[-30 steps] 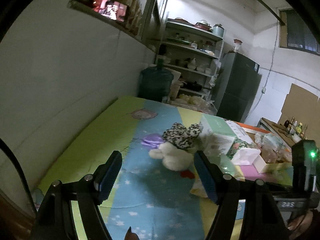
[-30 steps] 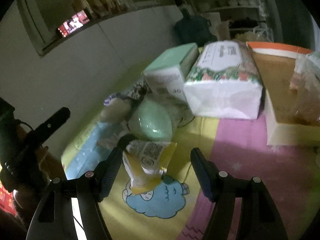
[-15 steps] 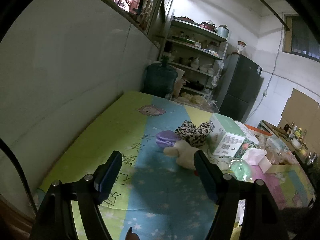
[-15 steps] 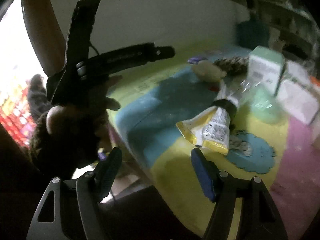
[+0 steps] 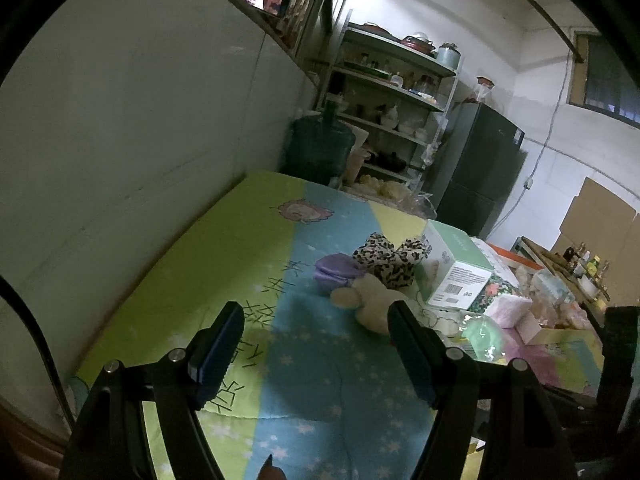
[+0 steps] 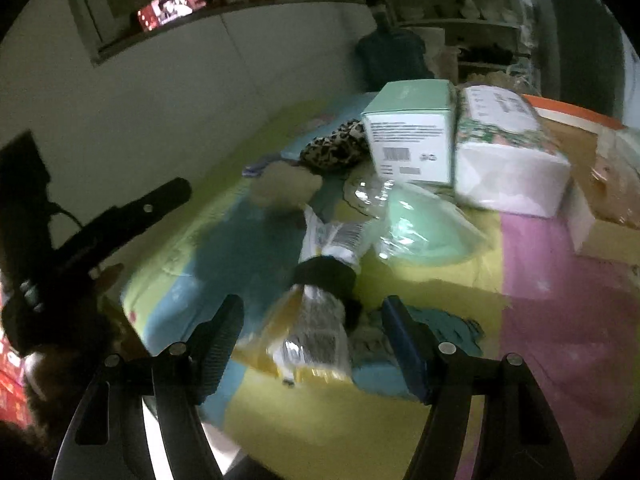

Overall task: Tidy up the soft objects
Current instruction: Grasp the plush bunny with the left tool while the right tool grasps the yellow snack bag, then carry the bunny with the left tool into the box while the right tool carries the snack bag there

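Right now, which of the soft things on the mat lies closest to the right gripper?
The yellow packet with a black band, lying between the fingers of the closing right gripper, untouched. The cream plush toy, leopard-print piece and purple cushion lie farther away.

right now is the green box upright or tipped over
Tipped over: the green box lies on its long side on the mat, barcode end facing the cameras.

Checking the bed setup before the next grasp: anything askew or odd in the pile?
Mostly one loose heap. The mint box sits tilted, leaning toward the tissue pack. The yellow packet, cinched by a black band, lies on the mat between the right gripper's closing jaws, not yet gripped. The cream plush lies on its side. Nothing is spilled.
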The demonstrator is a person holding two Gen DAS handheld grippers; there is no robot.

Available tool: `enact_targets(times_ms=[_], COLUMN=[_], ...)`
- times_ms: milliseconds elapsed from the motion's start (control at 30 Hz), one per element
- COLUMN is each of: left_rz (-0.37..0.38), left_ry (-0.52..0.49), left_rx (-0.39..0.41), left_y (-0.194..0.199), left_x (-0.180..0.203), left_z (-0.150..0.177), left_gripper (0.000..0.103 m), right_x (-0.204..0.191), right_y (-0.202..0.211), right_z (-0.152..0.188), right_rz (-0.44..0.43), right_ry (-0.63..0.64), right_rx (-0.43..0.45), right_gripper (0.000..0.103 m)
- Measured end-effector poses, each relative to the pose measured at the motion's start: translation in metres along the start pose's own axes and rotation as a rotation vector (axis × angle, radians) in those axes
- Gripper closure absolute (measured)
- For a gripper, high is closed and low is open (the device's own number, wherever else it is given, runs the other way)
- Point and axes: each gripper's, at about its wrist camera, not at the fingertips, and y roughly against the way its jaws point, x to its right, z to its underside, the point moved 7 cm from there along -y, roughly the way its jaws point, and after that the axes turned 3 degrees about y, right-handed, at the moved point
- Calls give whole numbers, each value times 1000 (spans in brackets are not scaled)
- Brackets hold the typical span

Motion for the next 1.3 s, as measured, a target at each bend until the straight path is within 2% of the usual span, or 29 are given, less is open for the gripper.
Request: enact_targets(times_ms=[33,100,133,267,333,500,600,767,900,933,967,1000,1033,1067,1300], left_rz=[4,27,47,78,73,12,-13,29,11,20,38,70,121,123,63], left_ry=[-1,-8,-9,-2,-12,-45,-25,21,3,8,24,46,79,89,-6], left_rx=[-9,-29,-47,-118,-130,-161,-195,-264,-279,-279,-277,-276,-290,-290,-209], left_y=[-2,-8,-13,-35,-45,-73,-86,-105,-109,-109,-109,-107,-108,-107,-68], left_x=[2,6,8,18,26,41,42,48,56,57,56,55,56,56,57], left_z=[-1,-2,-2,-1,-2,-5,-4,7,9,9,9,10,11,11,12], left_gripper=[29,29,29,29,29,30,30,29,27,29,38,54,56,57,59], right_x=[-1,0,-1,-4,-3,-6,-1,8,13,15,17,18,19,21,27], right_y=[-4,-8,-7,-5,0,33,46,61,67,67,68,69,70,72,80], right_z=[0,0,0,4,6,5,4,5,6,6,6,7,7,9,5], right_rz=[15,81,88,103,66,-12,1,-34,-52,-54,-58,-59,-60,-61,-79], right_ry=[10,36,50,82,61,34,32,7,4,1,-2,-5,-8,-11,-16], right_rx=[-2,-10,-3,8,19,118,155,190,211,213,217,220,222,224,243], right_gripper=[44,55,57,61,62,62,62,62,62,62,62,62,62,62,62])
